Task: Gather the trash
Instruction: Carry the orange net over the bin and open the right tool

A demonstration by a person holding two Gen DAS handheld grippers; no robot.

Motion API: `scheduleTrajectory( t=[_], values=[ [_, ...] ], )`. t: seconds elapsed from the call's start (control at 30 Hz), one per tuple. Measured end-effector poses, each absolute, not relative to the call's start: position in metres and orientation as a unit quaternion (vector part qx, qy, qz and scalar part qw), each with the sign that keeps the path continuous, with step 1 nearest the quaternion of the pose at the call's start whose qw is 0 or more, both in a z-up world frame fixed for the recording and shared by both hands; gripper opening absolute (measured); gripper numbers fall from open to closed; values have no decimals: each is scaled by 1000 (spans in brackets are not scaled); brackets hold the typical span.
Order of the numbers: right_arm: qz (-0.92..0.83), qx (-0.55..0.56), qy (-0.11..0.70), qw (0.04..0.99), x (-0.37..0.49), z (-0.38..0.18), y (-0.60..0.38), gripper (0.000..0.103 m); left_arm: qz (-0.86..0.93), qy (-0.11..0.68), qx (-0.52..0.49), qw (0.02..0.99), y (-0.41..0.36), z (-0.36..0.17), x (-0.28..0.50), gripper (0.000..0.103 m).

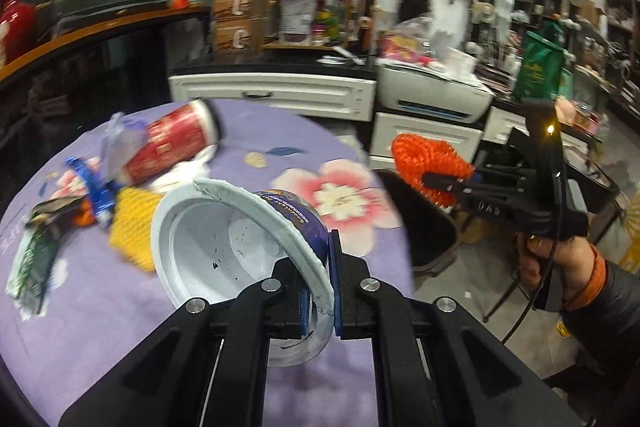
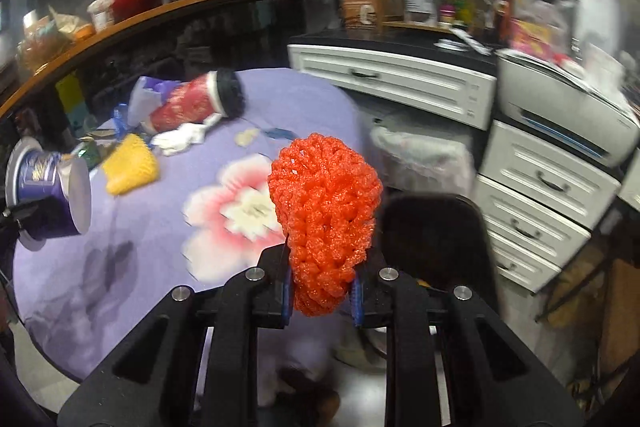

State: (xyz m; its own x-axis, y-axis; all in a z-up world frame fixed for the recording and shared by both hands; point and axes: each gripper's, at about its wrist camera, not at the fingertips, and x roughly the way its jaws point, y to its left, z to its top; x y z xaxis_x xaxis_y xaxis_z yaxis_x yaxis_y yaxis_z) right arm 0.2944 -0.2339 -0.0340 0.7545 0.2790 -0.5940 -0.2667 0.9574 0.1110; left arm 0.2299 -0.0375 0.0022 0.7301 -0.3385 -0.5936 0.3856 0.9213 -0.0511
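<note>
Here, a white tub (image 1: 224,247) is being pinched by its rim between the fingers of the left gripper (image 1: 318,303) above the counter (image 1: 120,307), while an orange foam net (image 2: 324,223) is being squeezed by the right gripper (image 2: 320,295) beside the black bin (image 2: 436,239).

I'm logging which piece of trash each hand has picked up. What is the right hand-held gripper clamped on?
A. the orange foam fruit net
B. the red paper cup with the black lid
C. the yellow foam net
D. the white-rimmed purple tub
A: the right hand-held gripper is shut on the orange foam fruit net, while the left hand-held gripper holds the white-rimmed purple tub.
</note>
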Motion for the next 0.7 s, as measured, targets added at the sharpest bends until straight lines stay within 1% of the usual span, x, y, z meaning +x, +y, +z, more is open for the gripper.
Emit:
scheduleTrajectory(
  t=[0.27,0.47,0.67,0.7],
  values=[
    [65,39,344,936,278,-70,-310,22,-267,314,44,910,-118,-5,238,9],
    [31,64,387,919,305,-121,-340,22,-302,316,57,897,-166,-11,243,9],
    [28,90,422,902,342,-164,-345,22,-317,335,62,885,-188,-27,252,9],
    [28,93,425,900,346,-170,-345,24,-318,337,63,884,-191,-29,254,9]
  ],
)
